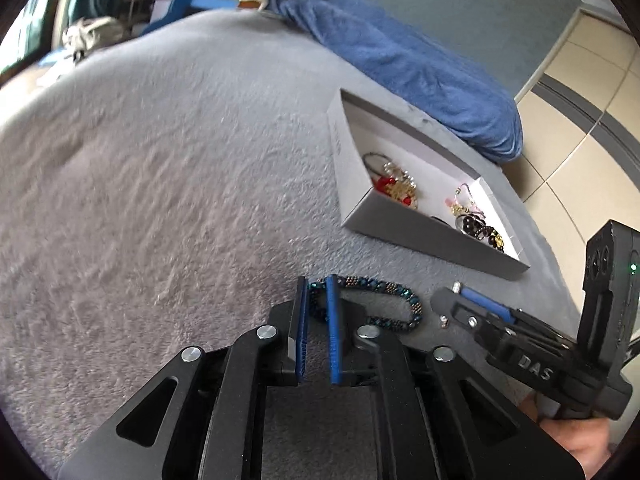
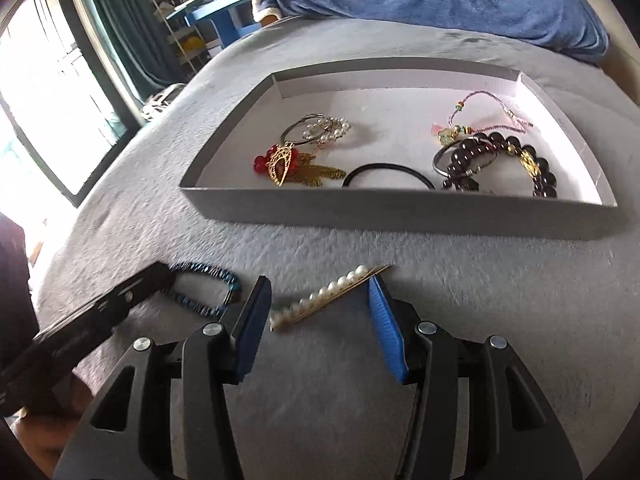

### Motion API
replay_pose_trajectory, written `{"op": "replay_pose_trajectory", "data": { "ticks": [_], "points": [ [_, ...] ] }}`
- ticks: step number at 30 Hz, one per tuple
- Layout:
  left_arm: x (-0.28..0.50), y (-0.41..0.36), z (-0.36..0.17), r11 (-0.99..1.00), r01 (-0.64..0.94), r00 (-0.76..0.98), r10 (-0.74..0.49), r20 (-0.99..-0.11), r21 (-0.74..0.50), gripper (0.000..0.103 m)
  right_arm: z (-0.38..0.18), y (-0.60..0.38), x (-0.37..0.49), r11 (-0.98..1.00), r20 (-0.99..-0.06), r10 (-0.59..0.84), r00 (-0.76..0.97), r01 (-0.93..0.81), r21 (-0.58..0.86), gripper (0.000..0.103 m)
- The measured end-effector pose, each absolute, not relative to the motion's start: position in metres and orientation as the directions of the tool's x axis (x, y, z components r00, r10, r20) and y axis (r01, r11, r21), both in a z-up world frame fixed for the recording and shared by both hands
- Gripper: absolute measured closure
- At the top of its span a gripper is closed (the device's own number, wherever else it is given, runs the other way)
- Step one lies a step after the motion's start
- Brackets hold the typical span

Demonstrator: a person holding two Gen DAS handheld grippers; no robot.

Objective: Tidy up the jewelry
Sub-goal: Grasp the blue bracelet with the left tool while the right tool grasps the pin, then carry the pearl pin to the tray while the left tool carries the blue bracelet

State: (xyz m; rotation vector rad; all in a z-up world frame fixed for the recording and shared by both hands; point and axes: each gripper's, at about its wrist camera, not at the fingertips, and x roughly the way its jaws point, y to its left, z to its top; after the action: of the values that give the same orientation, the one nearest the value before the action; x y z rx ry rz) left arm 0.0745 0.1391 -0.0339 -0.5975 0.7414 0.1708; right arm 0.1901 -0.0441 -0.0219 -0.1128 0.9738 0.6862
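A blue beaded bracelet lies on the grey bedspread. My left gripper has its narrow jaws around the bracelet's left end; the bead strand sits between the pads. It also shows in the right wrist view. A pearl hair clip lies on the spread between the wide-open fingers of my right gripper. The right gripper shows in the left wrist view. The grey jewelry box holds several pieces: a red and gold pendant, a black hair tie, a dark bead bracelet.
A blue blanket lies bunched behind the box. The bed edge and tiled floor are to the right. A window and blue shelves stand at the far left.
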Motion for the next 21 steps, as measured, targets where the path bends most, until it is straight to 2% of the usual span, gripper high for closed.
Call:
{"op": "replay_pose_trajectory", "data": {
  "ticks": [1,7,11,18,19,21],
  "points": [
    [0.074,0.14,-0.035,0.82,-0.35,0.731,-0.063,-0.679,-0.453,0.092,-0.023,-0.041,0.19,0.789,-0.795,0.469,0.384,-0.588,0.182,0.065],
    [0.078,0.137,-0.035,0.828,-0.338,0.723,-0.075,-0.687,-0.447,0.085,-0.026,-0.046,0.189,0.777,-0.796,0.46,0.394,-0.613,0.145,0.095],
    [0.088,0.131,-0.035,0.843,-0.32,0.716,-0.084,-0.693,-0.432,0.075,-0.025,-0.057,0.184,0.759,-0.795,0.464,0.391,-0.639,0.128,0.095],
    [0.1,0.117,-0.033,0.879,-0.313,0.692,-0.049,-0.72,-0.361,0.074,-0.02,-0.088,0.168,0.745,-0.786,0.459,0.416,-0.662,0.084,0.095],
    [0.101,0.115,-0.033,0.88,-0.313,0.692,-0.045,-0.72,-0.356,0.076,-0.02,-0.094,0.166,0.746,-0.782,0.458,0.422,-0.661,0.08,0.095],
    [0.103,0.113,-0.033,0.883,-0.309,0.693,-0.046,-0.72,-0.354,0.091,-0.02,-0.104,0.162,0.749,-0.777,0.453,0.436,-0.659,0.067,0.095]
  ]
}}
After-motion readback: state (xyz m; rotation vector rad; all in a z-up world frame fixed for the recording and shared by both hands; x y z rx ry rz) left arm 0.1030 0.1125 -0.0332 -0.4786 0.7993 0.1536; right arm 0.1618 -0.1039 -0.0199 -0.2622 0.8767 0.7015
